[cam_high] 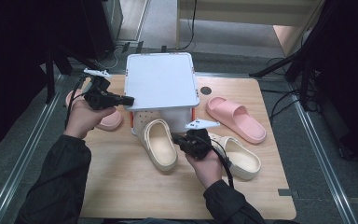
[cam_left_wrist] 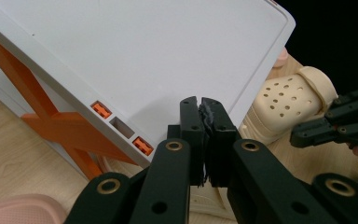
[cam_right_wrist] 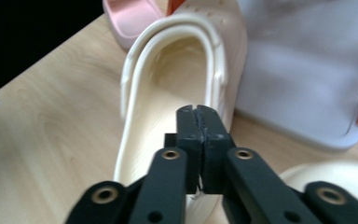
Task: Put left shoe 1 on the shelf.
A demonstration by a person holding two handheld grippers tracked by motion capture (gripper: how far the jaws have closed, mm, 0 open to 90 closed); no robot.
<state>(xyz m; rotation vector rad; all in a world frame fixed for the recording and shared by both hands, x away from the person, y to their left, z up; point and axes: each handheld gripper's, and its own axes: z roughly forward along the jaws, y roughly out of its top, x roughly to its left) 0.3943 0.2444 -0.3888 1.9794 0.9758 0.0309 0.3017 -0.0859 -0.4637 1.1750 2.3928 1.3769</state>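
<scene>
Cream clog (cam_high: 159,144): lies near the middle of the wooden table (cam_high: 121,186), its perforated toe tucked under the front edge of the white rack (cam_high: 161,79), heel opening facing the person; seen close in the right gripper view (cam_right_wrist: 177,88)
Right gripper (cam_high: 175,138): jaws pressed together with nothing between them, tip hovering just beside the clog's heel rim; judged to be lining up to nudge or pick that shoe
Left gripper (cam_high: 127,100): jaws pressed together and empty, tip at the left edge of the rack's top shelf; probably steadying the rack while the other hand works
White rack: two-level stand with orange cross braces (cam_left_wrist: 60,126), set at the table's far edge, top shelf bare; likely where the footwear is meant to go
Second cream clog (cam_high: 240,158): toward the right side of the table, just beside the right hand (cam_high: 207,165), sole down
Pink slide (cam_high: 237,119): near the right edge, well apart from the rack, angled toward the far corner
Other pink slide (cam_high: 108,119): by the left edge, partly hidden behind the left hand (cam_high: 81,117)
Pairs: split across the table, so the sorting looks barely begun
Writing: no brand, label or lettering can be read on shoes, rack or grippers
</scene>
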